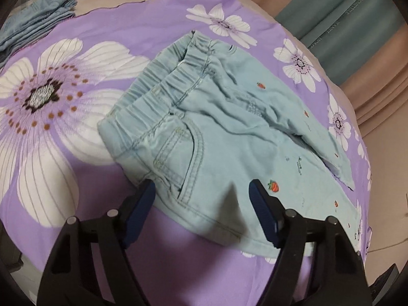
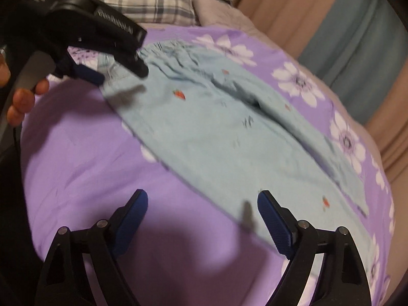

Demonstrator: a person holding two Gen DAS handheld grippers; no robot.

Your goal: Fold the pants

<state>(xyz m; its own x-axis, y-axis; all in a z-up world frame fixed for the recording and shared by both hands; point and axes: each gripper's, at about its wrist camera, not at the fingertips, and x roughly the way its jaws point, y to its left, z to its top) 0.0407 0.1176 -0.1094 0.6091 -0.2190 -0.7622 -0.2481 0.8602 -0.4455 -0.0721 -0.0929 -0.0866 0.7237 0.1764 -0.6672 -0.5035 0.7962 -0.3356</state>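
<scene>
Light blue child's pants [image 1: 204, 132] with small strawberry prints lie on a purple flowered bedsheet [image 1: 76, 38]. The elastic waistband is at the upper left, the legs run to the lower right, one leg lying rumpled over the other. My left gripper [image 1: 202, 187] is open and empty, just above the hip and pocket area. It also shows in the right wrist view [image 2: 122, 72] by the waistband. My right gripper [image 2: 202, 196] is open and empty above the near edge of the lower leg of the pants [image 2: 216, 132].
A folded stack of blue denim clothes [image 1: 38, 20] lies at the far left of the bed. A plaid pillow [image 2: 150, 2] is at the head. Pink and teal curtains [image 1: 357, 12] hang on the right beyond the bed edge.
</scene>
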